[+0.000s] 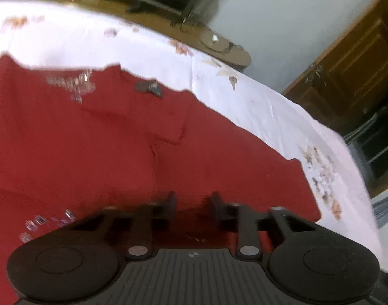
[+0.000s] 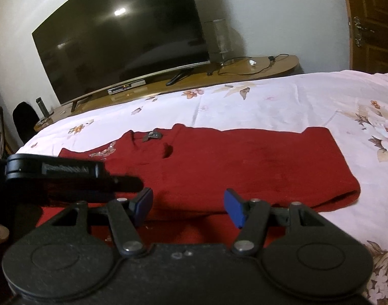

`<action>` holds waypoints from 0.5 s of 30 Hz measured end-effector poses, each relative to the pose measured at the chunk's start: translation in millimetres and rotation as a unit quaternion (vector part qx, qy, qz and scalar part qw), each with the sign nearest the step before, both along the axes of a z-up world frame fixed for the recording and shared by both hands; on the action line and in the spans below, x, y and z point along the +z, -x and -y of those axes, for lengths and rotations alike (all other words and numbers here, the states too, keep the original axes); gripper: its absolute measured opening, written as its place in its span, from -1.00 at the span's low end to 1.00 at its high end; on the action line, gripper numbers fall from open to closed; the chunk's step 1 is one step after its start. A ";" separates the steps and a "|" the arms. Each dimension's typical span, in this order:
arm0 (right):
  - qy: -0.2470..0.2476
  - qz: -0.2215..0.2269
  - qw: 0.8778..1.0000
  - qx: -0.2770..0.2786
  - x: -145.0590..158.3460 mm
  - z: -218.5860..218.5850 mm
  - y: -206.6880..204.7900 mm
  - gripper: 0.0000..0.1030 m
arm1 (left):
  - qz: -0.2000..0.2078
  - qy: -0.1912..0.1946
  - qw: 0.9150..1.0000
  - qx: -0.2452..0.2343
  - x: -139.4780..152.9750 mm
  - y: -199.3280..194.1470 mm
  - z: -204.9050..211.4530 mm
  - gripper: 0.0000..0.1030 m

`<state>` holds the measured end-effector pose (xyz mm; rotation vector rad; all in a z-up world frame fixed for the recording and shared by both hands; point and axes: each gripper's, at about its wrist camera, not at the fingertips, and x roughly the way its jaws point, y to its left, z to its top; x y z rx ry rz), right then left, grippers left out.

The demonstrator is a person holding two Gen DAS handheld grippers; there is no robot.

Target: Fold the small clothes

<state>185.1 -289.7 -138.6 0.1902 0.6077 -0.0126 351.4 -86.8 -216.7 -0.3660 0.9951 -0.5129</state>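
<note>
Right wrist view: a dark red knitted garment (image 2: 232, 162) with sparkly appliqué near its neckline lies flat on the white floral bedsheet (image 2: 282, 104), already doubled lengthwise by the look of its layered near edge.
Right gripper (image 2: 188, 207): blue-padded fingers (image 2: 234, 207) stand wide apart just above the garment's near edge, holding nothing.
Left gripper (image 1: 193, 204): black fingers sit a small gap apart over the red cloth; the picture is blurred, and I cannot tell whether cloth is pinched between them.
Left tool in right view: its black body (image 2: 59, 175) sits just left of the right gripper, at the garment's near-left part.
Background: a dark curved television (image 2: 122, 33) stands on a wooden stand (image 2: 244, 73) beyond the bed.
Step in hand: probably setting both grippers on the near edge for another fold.
Next move calls for: closing each gripper on all cloth layers together, then lifting evenly so the fold stays square.
</note>
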 end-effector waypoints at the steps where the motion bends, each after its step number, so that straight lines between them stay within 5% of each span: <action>1: 0.000 0.000 1.000 -0.001 -0.2 1.4 0.2 0.19 | -0.009 0.006 1.000 0.001 -1.1 0.2 -1.1 -0.48; 6: 0.000 0.001 1.000 -0.006 -0.8 7.7 1.1 0.19 | -0.012 -0.010 0.999 0.032 -1.3 5.8 -2.9 -0.35; 7: 0.000 0.001 1.000 -0.007 -0.8 8.9 1.1 0.19 | -0.005 -0.020 0.999 0.045 2.6 7.9 -5.4 0.32; 8: 0.001 0.000 1.000 -0.007 -1.0 9.7 0.9 0.19 | 0.004 -0.029 0.998 0.060 6.5 10.5 -8.3 0.78; 9: 0.002 -0.001 1.000 -0.007 -1.2 10.2 0.5 0.19 | 0.013 -0.028 0.997 0.075 9.5 12.1 -12.3 0.98; 15: -0.003 -0.004 1.000 -0.005 -2.9 10.6 -3.1 0.20 | -0.001 0.010 0.997 0.070 -3.5 6.5 -12.6 0.99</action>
